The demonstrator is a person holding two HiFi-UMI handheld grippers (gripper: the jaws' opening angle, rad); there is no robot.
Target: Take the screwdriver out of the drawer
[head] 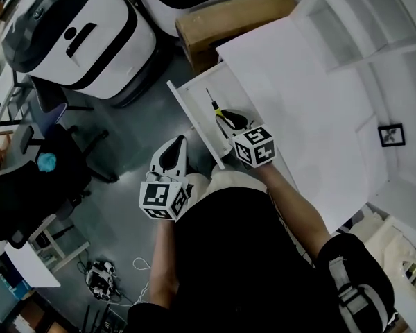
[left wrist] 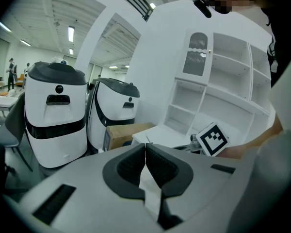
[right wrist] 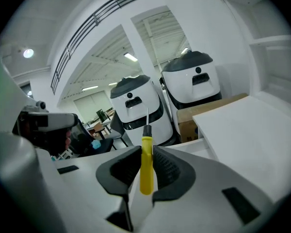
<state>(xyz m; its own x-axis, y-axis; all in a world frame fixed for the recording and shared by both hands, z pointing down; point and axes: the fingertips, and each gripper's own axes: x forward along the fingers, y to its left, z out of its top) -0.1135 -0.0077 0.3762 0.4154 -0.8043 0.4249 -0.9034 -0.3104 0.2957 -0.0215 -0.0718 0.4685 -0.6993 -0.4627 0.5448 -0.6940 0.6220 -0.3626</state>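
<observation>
screwdriver [right wrist: 146, 171]: 1, held by right tongs [right wrist: 146, 152] | drawer [head: 194, 120]: 1 | left tongs [left wrist: 145, 152]: closed

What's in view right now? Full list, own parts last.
screwdriver: 1, yellow handle, between the right gripper's fingers, over the drawer
drawer: 1, white, pulled open from the desk
desk: 1, white, right of centre
shelf: 1, white, far side of desk
marker tag: 1, black and white, on shelf
box: 1, brown cardboard, floor beyond desk
machines: 2, white and black, floor, upper left
chair: 1, dark, left
left gripper: 1, white, fingers shut, empty, left of drawer
right gripper: 1, white, shut on screwdriver
</observation>
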